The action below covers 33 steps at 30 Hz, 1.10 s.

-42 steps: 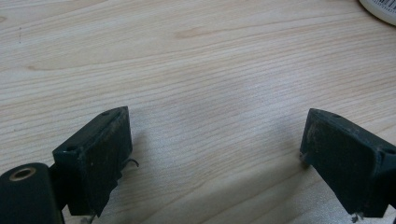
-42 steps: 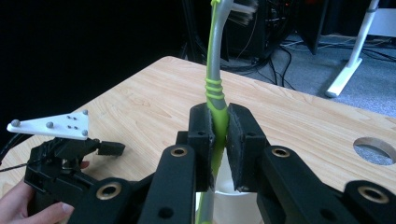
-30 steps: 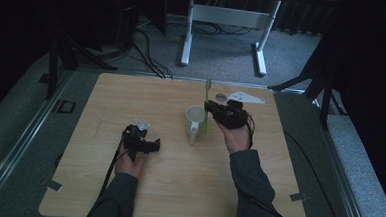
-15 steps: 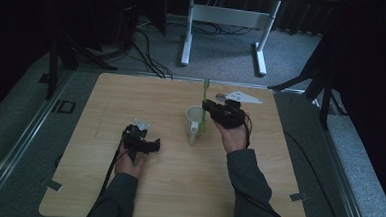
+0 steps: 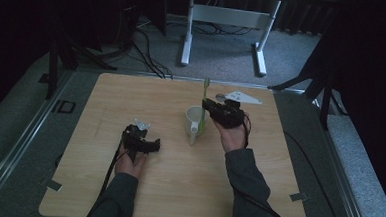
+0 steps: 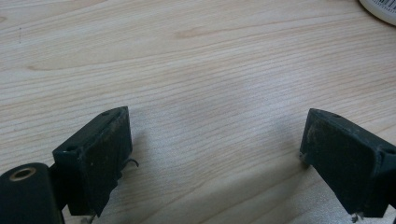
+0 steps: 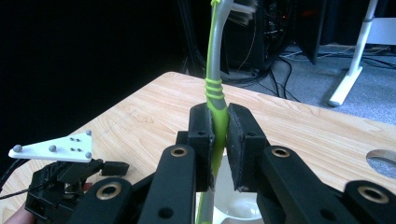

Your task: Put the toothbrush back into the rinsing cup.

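Wooden table [image 5: 177, 188], dark room behind. Right gripper [image 7: 219, 135] clenched on green toothbrush [image 7: 215, 93], long axis upright, bristles up, lower end directly over white cup [image 5: 195, 121]. Left gripper [image 6: 215, 154] released, resting well apart from cup, holding nothing.

Both forearms wore dark grey long sleeves [image 5: 245, 176]. Each hand-held gripper was black — the left hand-held gripper [image 5: 140, 142] trailed a black cable behind it and carried a pale three-cornered plate on top. The right hand-held gripper [image 7: 219, 135] had brass-ringed screw holes below its scuffed black pads [image 7: 236, 140].
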Available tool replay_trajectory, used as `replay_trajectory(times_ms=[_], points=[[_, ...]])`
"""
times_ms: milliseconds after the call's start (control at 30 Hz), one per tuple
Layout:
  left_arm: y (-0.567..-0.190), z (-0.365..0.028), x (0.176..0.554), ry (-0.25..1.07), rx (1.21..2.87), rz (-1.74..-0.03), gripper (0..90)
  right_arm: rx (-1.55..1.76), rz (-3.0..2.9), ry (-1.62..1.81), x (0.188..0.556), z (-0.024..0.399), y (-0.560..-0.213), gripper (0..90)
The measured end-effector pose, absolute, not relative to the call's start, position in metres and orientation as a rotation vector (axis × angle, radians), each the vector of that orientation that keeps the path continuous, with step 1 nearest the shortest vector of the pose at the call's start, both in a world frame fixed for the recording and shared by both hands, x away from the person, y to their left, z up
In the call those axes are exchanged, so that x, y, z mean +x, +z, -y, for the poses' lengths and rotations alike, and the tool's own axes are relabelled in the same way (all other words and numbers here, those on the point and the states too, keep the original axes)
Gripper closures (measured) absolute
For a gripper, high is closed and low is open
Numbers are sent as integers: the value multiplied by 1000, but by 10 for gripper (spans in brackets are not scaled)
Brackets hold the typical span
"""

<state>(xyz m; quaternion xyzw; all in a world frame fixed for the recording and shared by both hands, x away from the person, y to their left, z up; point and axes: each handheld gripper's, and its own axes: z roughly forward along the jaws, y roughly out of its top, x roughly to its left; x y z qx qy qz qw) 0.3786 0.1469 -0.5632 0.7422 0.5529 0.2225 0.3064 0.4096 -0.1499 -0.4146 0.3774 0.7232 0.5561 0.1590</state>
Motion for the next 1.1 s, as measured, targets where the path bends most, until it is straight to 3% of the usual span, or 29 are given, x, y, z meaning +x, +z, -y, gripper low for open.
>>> replay_trajectory(times_ms=[1100], points=[[-563, -147, 379, 589, 1964, -1463, 93, 1071, -1996, 1639, 412, 143, -420, 804]])
